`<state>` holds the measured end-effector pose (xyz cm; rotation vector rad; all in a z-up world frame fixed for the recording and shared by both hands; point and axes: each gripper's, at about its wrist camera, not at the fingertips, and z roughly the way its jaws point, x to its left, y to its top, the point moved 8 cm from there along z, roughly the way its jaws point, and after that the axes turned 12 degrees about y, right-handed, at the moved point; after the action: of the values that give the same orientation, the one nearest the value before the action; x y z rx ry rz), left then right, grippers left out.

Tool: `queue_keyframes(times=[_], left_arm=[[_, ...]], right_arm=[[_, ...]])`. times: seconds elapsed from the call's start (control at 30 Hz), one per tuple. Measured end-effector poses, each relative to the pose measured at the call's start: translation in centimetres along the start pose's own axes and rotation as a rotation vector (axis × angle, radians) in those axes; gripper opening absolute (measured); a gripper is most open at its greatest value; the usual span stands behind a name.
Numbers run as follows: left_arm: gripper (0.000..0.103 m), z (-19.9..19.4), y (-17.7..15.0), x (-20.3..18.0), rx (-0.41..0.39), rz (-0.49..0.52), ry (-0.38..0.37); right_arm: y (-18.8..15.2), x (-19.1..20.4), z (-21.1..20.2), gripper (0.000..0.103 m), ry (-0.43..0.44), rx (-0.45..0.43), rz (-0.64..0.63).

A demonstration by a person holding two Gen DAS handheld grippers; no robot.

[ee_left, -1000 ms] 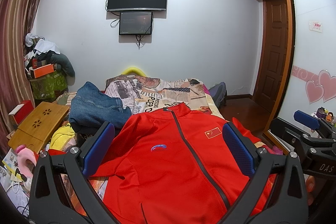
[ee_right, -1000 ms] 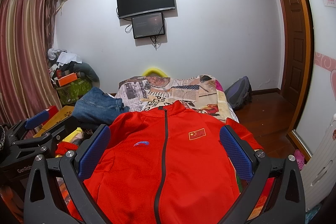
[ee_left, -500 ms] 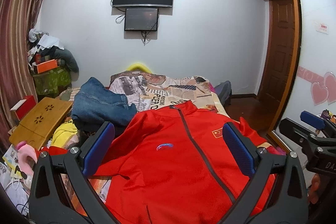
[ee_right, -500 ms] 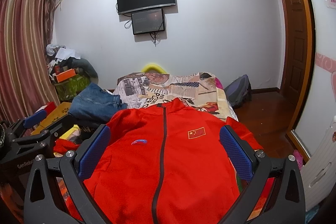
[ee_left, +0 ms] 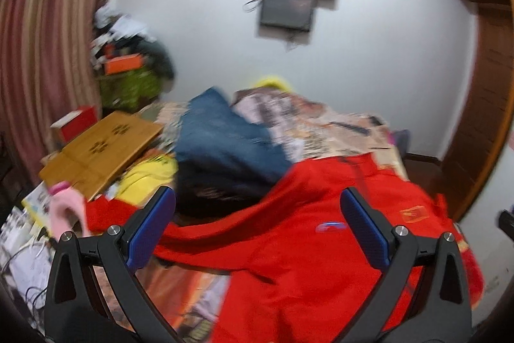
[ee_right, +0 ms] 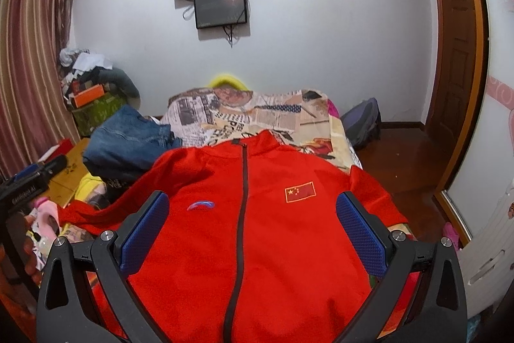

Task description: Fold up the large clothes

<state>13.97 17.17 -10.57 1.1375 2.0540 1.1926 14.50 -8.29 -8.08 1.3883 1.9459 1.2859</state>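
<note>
The red jacket (ee_right: 257,233) lay spread flat on the bed (ee_right: 276,114), front side up, with its collar pointing away from both grippers and its dark zipper (ee_right: 241,214) closed along the middle. On the chest there was a small blue and white logo (ee_right: 199,207) on one side of the zipper and a red flag patch with yellow stars (ee_right: 300,191) on the other side. The right gripper (ee_right: 252,233) hovered over the lower front of the jacket; its jaws were wide open and held nothing, and the zipper ran between the two blue pads (ee_right: 359,233). One sleeve (ee_right: 376,192) stretched out beyond the right jaw toward the edge of the bed. The left gripper (ee_left: 257,233) was also wide open and empty, and it hung over the other sleeve (ee_left: 205,246), which passed between its jaws toward the left side. This view was blurred, so the fine details of the cloth could not be read there. Beyond the left jaw of this gripper lay a folded pile of blue jeans (ee_left: 225,143) on the bed, touching the shoulder of the jacket, and further left a wooden lap tray (ee_left: 99,150) rested. The bed cover had a newspaper print pattern.
</note>
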Motion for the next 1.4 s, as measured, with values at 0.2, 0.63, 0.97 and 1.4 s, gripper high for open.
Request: queue_keyframes(times=[0.2,0.63,0.97,1.4], left_arm=[[0.103,7.8,-3.7,8.4,0.209,-0.165,0.093],[0.07,18.8,-15.9,18.4,0.588,-0.478,0.105],[0.053,23.9,-17.2,19.4,0.635,-0.567,0.045],[0.005,22.2,-11.1,15.1,0.435,-0.192,0.256]], right_arm=[[-0.7,-0.8,2.6,0.103,-0.015,0.071,0.019],[-2.6,-1.2,7.6,0.103,-0.003,0.214,0.042],[-2.8,-1.3,8.9,0.103,-0.007,0.251,0.04],[-2.2,-1.7,8.1,0.103,-0.006,0.227,0.048]])
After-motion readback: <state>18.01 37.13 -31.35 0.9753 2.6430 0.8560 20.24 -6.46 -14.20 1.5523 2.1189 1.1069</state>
